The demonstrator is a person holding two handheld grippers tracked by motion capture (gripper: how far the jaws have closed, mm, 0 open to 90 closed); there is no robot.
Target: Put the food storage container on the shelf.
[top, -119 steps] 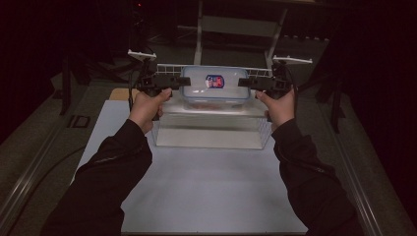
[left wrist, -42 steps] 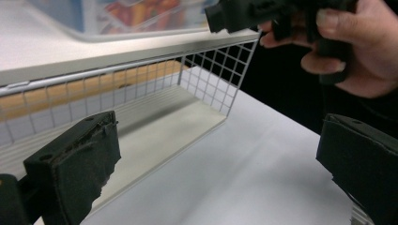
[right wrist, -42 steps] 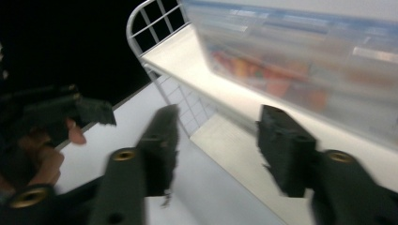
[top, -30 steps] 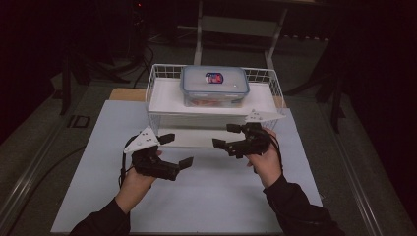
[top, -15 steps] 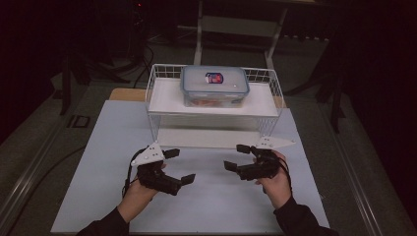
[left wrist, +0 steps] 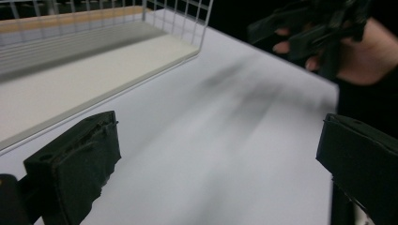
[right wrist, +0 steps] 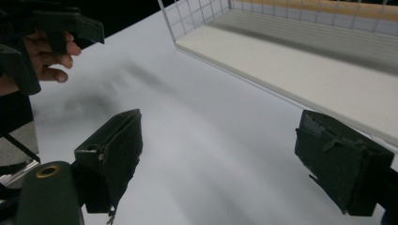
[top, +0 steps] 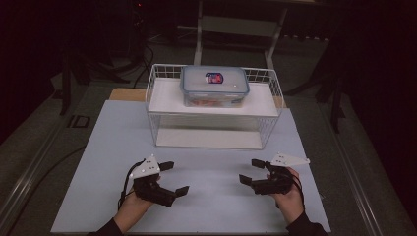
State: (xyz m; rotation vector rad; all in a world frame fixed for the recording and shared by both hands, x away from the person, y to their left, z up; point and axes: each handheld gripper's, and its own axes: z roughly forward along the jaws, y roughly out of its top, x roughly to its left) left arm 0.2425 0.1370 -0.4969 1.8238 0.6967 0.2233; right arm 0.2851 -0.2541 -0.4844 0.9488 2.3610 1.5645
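- A white table [top: 98, 162] seen from above, with a white wire shelf rack [top: 214, 110] at its far edge, toward twelve o'clock.
- On the rack's upper shelf sits a clear lidded food container [top: 214, 86], with a small red and blue label on its lid. Something reddish shows through its front wall, too dim to identify.
- The left gripper [top: 171, 179] is held low over the near part of the table, at about seven o'clock from the rack. Its jaws are spread wide with nothing between them, and they point toward three o'clock.
- The right gripper [top: 252, 171] is at about five o'clock from the rack, also low over the table. Its jaws are likewise wide apart and hold nothing, pointing toward nine o'clock at the other gripper.
- Both grippers are well apart from the container and from the rack.
- In the left gripper view, bare white tabletop lies between the two black jaws, with the rack's lower shelf [left wrist: 70, 70] at ten o'clock.
- In the right gripper view, the same lower shelf lies at one o'clock.
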